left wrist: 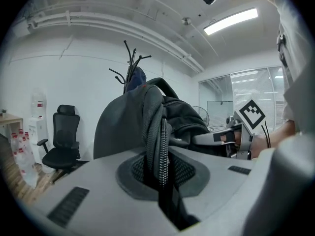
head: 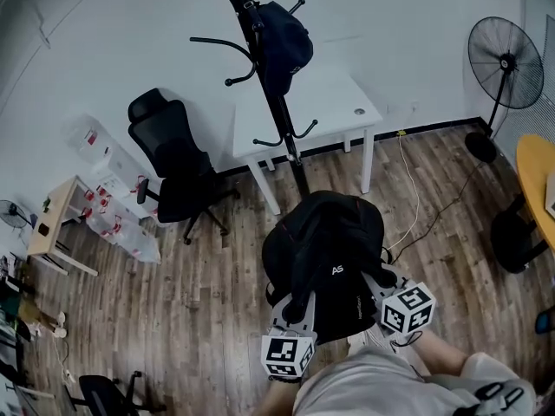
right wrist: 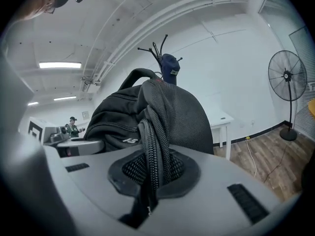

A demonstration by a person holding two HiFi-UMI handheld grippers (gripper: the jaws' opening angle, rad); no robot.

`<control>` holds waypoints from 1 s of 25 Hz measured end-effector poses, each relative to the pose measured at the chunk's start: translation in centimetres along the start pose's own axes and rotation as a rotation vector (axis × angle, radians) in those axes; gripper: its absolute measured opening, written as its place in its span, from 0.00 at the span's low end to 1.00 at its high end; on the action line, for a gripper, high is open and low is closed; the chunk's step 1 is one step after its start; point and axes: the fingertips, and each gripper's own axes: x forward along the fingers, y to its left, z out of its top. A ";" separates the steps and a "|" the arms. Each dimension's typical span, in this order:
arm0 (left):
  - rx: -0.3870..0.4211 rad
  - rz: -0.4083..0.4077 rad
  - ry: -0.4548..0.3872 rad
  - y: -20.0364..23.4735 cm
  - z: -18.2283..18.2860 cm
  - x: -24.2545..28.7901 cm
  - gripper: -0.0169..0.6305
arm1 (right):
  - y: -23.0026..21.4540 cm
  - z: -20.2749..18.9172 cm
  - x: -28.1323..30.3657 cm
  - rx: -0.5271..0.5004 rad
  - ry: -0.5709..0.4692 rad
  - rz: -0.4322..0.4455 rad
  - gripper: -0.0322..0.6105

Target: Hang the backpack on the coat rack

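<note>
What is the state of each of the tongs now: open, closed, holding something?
Left tongs: closed, gripping the backpack.
Right tongs: closed, gripping the same backpack.

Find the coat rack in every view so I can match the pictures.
Head view: coat rack top centre, pole slanting down to the right.
Left gripper view: coat rack left of centre, hooks rising above the backpack.
Right gripper view: coat rack at centre, hooks just above the backpack.
Shared landmark: the black backpack, just below the rack in each.
</note>
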 end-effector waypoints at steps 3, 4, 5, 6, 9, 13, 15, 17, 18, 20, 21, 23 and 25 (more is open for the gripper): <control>-0.012 0.023 0.026 1.0 -0.5 2.7 0.08 | -2.1 0.1 2.2 -0.001 0.019 0.016 0.10; -0.013 0.031 0.032 1.3 -0.6 3.5 0.08 | -2.7 0.2 3.0 -0.004 0.024 0.022 0.10; -0.012 0.040 0.039 1.7 -0.7 4.4 0.08 | -3.4 0.4 3.7 -0.008 0.029 0.029 0.10; -0.010 0.051 0.047 2.2 -0.8 5.3 0.08 | -4.0 0.5 4.5 -0.012 0.034 0.036 0.10; -0.007 0.078 0.070 3.4 -1.4 8.1 0.08 | -6.1 0.5 6.9 -0.017 0.045 0.057 0.10; -0.014 0.105 0.103 4.6 -2.4 11.3 0.08 | -8.6 0.5 9.5 -0.030 0.057 0.078 0.10; -0.017 0.111 0.114 5.3 -2.8 12.5 0.08 | -9.5 0.5 10.8 -0.037 0.062 0.077 0.10; -0.019 0.112 0.120 5.9 -3.2 13.6 0.08 | -10.3 0.3 11.9 -0.039 0.065 0.074 0.10; -0.020 0.113 0.122 6.3 -3.4 14.2 0.08 | -10.7 0.3 12.5 -0.039 0.066 0.073 0.10; -0.021 0.115 0.127 7.1 -3.8 15.4 0.08 | -11.4 0.2 13.6 -0.039 0.069 0.068 0.10; -0.022 0.117 0.132 7.6 -4.1 16.0 0.08 | -11.8 0.1 14.2 -0.037 0.072 0.063 0.10; -0.025 0.116 0.142 8.4 -4.6 17.2 0.08 | -12.5 -0.3 15.2 -0.027 0.081 0.051 0.10; -0.029 0.109 0.153 9.1 -5.2 18.1 0.08 | -13.1 -0.8 16.1 -0.017 0.087 0.035 0.10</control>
